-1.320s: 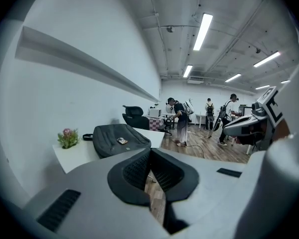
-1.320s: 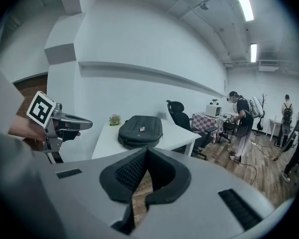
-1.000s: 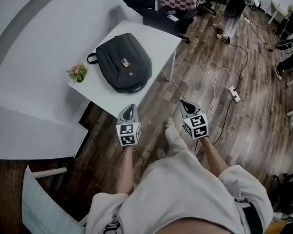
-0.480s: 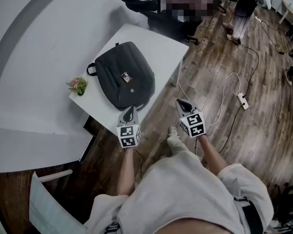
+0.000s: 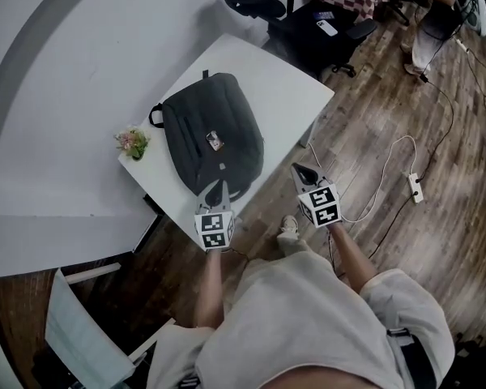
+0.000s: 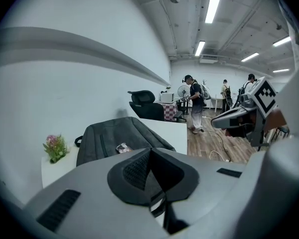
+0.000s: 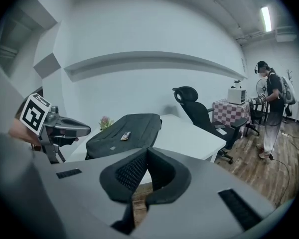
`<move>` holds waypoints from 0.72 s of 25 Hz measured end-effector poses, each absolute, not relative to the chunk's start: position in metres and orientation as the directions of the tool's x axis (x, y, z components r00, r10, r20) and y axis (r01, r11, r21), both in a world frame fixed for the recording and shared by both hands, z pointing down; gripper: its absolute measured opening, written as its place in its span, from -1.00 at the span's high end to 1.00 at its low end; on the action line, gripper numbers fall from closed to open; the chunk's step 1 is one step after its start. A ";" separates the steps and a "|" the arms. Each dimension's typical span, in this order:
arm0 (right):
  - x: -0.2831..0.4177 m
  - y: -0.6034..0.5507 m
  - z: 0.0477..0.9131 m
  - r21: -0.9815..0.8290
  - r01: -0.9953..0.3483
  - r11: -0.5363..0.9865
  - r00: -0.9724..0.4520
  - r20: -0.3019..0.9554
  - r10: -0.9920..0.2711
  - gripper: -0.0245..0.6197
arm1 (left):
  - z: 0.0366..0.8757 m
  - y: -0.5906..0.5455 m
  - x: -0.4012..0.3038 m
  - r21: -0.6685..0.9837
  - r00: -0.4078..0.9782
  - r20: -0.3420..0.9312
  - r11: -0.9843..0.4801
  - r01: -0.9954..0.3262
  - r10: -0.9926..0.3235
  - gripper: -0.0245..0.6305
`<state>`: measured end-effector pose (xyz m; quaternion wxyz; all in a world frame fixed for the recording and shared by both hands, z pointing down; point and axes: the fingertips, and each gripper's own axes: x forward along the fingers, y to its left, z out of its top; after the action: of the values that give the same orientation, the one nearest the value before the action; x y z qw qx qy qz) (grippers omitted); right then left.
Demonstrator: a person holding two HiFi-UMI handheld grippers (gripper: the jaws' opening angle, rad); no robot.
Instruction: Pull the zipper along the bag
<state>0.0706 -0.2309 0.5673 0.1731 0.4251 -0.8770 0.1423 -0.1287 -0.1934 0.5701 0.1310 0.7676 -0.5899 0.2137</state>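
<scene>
A dark grey backpack (image 5: 212, 134) lies flat on a white table (image 5: 287, 96), with a small tag on its front panel; the same backpack (image 6: 114, 138) shows in the left gripper view and, as the backpack (image 7: 124, 131), in the right gripper view. My left gripper (image 5: 216, 189) is shut and empty, its tip just over the bag's near end. My right gripper (image 5: 300, 171) is also shut and empty, held over the floor to the right of the table's near edge. The zipper pull is too small to pick out.
A small pot of flowers (image 5: 133, 143) stands on the table's left corner. A black office chair (image 5: 308, 23) sits beyond the table. A cable and power strip (image 5: 415, 187) lie on the wooden floor. People (image 6: 196, 101) stand farther back in the room.
The person has stepped closer to the table. The left gripper's tip now reaches the bag's near end. Both grippers stay shut.
</scene>
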 end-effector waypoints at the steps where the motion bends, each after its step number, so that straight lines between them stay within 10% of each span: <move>1: 0.071 -0.237 0.569 -0.108 -0.790 0.604 -0.586 0.426 -0.690 0.89 | 0.571 -0.197 -0.127 -0.061 0.207 0.489 -0.270 -0.961 -0.847 0.85; 18: 0.055 -0.260 0.621 -0.151 -0.746 0.649 -0.622 0.508 -0.596 0.89 | 0.624 -0.205 -0.114 -0.223 0.225 0.621 -0.444 -0.868 -0.751 0.85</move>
<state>0.0549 -0.2599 0.6213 0.2114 0.3799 -0.8830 0.1767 -0.1136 -0.2045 0.6239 0.0855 0.7780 -0.5201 0.3420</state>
